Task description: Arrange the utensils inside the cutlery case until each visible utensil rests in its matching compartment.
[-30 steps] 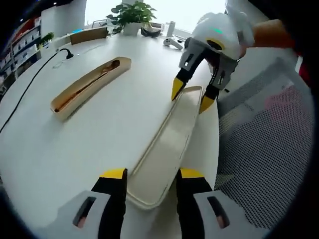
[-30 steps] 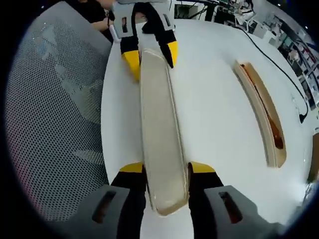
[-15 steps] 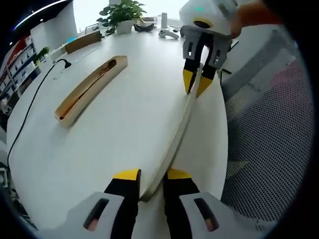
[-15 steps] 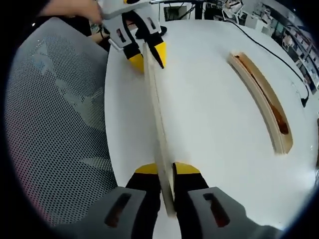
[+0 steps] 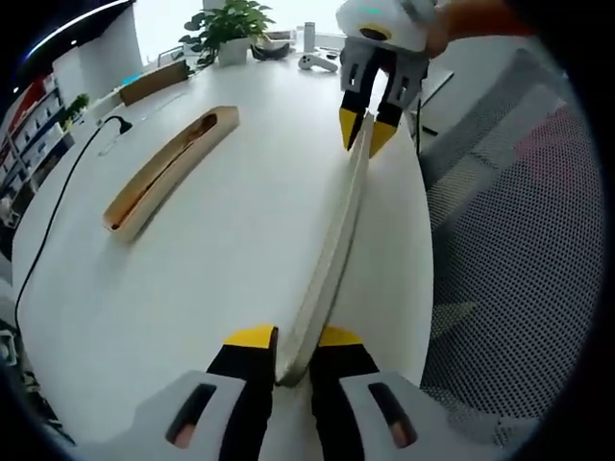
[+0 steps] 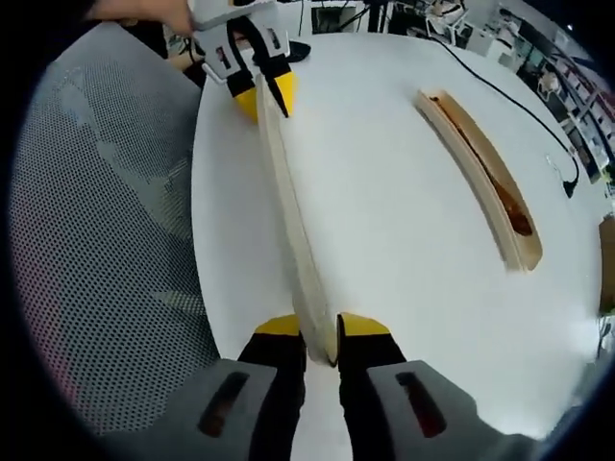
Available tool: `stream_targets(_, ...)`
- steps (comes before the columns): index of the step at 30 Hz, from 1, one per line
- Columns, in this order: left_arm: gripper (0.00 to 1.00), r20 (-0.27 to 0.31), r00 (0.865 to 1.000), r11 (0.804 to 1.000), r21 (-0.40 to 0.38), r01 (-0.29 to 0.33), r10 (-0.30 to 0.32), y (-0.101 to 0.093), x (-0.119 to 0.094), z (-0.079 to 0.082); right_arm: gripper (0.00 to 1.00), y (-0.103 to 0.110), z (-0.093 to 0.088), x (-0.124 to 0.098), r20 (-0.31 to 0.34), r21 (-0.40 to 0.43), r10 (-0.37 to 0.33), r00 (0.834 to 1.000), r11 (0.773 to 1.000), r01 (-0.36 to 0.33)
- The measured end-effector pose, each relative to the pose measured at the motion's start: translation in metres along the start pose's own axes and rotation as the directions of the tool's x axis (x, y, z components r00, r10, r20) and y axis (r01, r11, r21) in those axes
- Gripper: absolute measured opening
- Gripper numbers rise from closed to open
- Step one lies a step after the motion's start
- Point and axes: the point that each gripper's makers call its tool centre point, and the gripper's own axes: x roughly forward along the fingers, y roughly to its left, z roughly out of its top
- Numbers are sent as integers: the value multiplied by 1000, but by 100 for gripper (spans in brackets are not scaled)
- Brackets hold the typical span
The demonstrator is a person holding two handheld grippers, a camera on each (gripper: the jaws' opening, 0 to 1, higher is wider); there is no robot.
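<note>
In the left gripper view, a black cable (image 5: 58, 182) runs along the left side of the white desk (image 5: 211, 259). Right of it lies the case (image 5: 171, 165), a long wooden tray with a brown utensil (image 5: 183, 144) inside; what kind of utensil is too small to tell. Further right the lid (image 5: 336, 240), a long pale piece, stands on edge above the desk. The left claw (image 5: 286, 338) is clamped on its near end, and the right claw (image 5: 362, 129) pinches its far end. A potted plant (image 5: 229, 24) stands at the far edge, and a grey mesh chair (image 5: 519, 259) is to the right.

In the right gripper view the chair (image 6: 106, 211) is on the left. The lid (image 6: 288, 211) runs from the left claw (image 6: 266, 99) down to the right claw (image 6: 320, 327), both closed on it. The case (image 6: 480, 178) lies well apart on the right.
</note>
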Motion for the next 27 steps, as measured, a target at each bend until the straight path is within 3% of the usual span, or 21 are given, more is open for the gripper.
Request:
stream_targets(2,13,0,1000,1000,-5,0,0,0,0,0,10,-1,-5,-1,5,53,7,1000,999,-7)
stream_targets(6,13,-3,1000,1000,3,-3,3,0,0,0,8,-5,-15,-5,-4,48,-11,1000,999,12)
stream_targets(12,15,9,1000,1000,-14,-10,10,0,0,0,4,-4,-11,-6,29,24,-17,999,1000,16)
stream_targets(15,16,2,1000,1000,-15,-23,23,2,0,-1,4,-5,-8,-5,58,88,7,998,996,-12)
stream_targets(17,16,1,999,999,8,-34,34,4,0,0,4,-7,-7,-6,71,78,9,997,997,-14)
stream_targets(23,13,-4,1000,999,-28,22,-22,-4,-1,-2,4,-9,-8,-7,80,99,14,997,995,-22)
stream_targets(27,12,-13,1000,1000,-21,17,-17,-4,-1,-2,4,-8,-7,-7,105,146,27,994,988,-42)
